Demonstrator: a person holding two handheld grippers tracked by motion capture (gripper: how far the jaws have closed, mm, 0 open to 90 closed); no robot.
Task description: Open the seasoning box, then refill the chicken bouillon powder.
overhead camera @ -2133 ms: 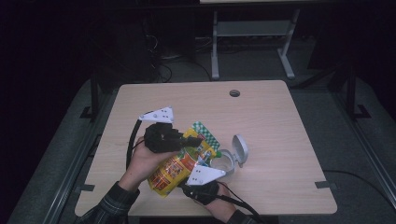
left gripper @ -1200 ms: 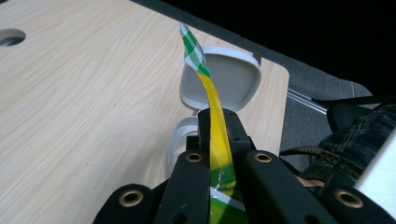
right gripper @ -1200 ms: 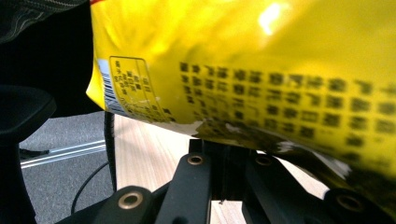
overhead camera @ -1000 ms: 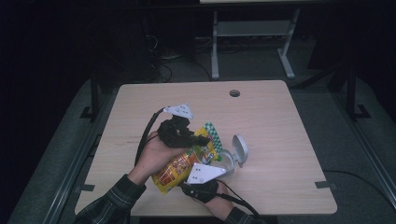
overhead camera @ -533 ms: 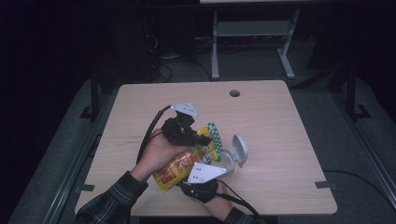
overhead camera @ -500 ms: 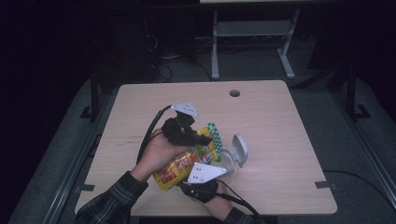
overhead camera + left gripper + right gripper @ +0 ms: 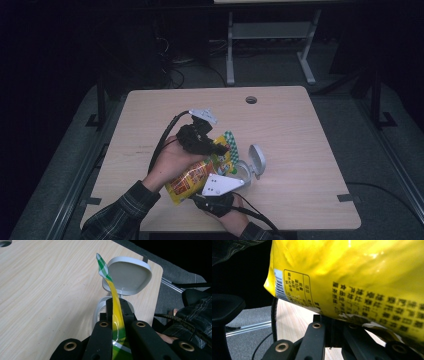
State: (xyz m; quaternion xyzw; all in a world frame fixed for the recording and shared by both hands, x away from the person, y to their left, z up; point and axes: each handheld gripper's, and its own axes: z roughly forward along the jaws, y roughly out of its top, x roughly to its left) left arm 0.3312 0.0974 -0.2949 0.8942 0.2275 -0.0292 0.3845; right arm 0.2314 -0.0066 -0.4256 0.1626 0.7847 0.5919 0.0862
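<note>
A light wood table with a round cable hole near its far edge stands on grey carpet in a dark room; a grey metal frame shows beyond it. Near the front edge, the left gripper is clamped on the edge of a yellow snack bag, its 2 jaws pinching the green-checked seal in the left gripper view. A white container with its hinged lid open sits just beside. The right gripper lies under the bag; whether its jaws are apart I cannot tell.
</note>
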